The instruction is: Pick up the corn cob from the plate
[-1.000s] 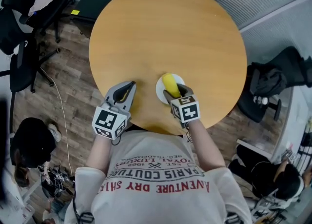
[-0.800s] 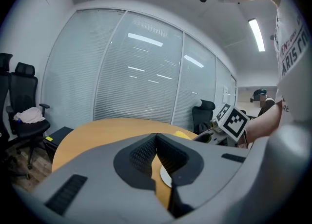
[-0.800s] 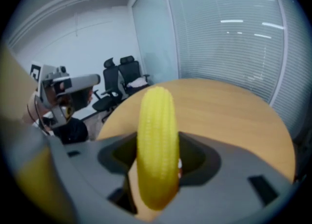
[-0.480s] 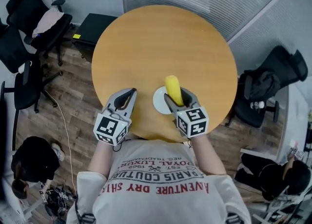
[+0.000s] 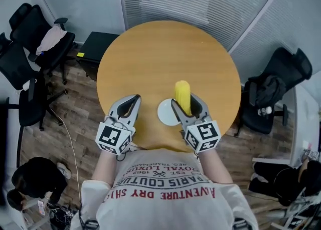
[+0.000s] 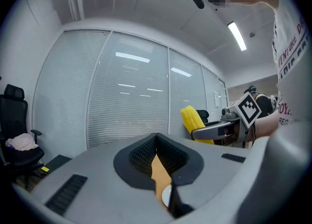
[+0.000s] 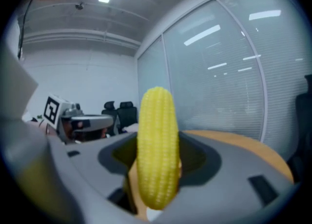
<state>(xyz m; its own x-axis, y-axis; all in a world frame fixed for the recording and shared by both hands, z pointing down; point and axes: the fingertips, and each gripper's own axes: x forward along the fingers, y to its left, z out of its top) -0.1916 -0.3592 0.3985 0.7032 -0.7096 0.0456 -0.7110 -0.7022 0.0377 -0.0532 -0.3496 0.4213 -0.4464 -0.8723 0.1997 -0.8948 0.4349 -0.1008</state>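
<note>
The yellow corn cob (image 5: pixel 182 95) is held up off the white plate (image 5: pixel 167 113), clamped between the jaws of my right gripper (image 5: pixel 187 104). In the right gripper view the cob (image 7: pixel 157 152) stands upright and fills the gap between the jaws. The plate lies bare on the round wooden table (image 5: pixel 165 58), just left of that gripper. My left gripper (image 5: pixel 129 104) hovers over the table's near left edge, shut with nothing in it. From the left gripper view, the cob (image 6: pixel 195 122) and the right gripper (image 6: pixel 219 129) show off to the right.
Black office chairs (image 5: pixel 25 38) stand left of the table and another chair (image 5: pixel 273 91) right of it. A black box (image 5: pixel 98 43) sits on the wood floor by the table's left rim. Slatted glass walls close the far side.
My right gripper has lifted the corn cob off the plate and raised it; the plate now lies bare. The left gripper stayed shut at the near left.
</note>
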